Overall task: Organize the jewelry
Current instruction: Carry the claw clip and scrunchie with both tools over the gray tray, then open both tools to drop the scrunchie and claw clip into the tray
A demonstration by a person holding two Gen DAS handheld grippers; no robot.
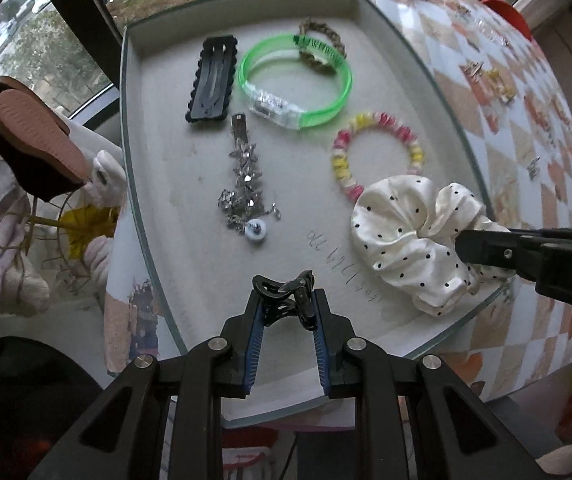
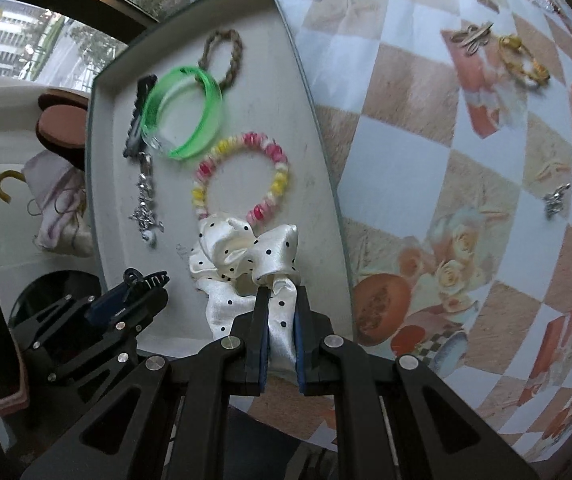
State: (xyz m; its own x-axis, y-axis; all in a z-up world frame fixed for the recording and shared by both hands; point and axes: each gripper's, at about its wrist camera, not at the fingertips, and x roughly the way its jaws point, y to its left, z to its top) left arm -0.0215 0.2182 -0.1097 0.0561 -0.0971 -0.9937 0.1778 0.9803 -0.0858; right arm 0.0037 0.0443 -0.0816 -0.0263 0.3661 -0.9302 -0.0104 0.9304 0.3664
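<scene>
A grey tray (image 1: 154,216) lies on the checked tablecloth and holds several hair and wrist pieces. My left gripper (image 1: 286,300) hangs over the tray's near end, shut on a black claw hair clip (image 1: 284,290). In the right wrist view that clip (image 2: 146,278) juts from the left gripper (image 2: 142,286) at lower left. My right gripper (image 2: 282,292) is shut on a fold of the white polka-dot scrunchie (image 2: 238,252), which rests on the tray's near right corner. From the left wrist view, the scrunchie (image 1: 401,232) sits with the right gripper (image 1: 481,252) reaching in from the right.
In the tray lie a green bangle (image 1: 293,76), a pink-and-yellow bead bracelet (image 1: 373,152), a black snap clip (image 1: 212,78), a rhinestone clip (image 1: 246,176) and a braided tie (image 1: 321,46). On the cloth sit a gold piece (image 2: 521,60), a bronze clip (image 2: 471,38) and a silver trinket (image 2: 555,200).
</scene>
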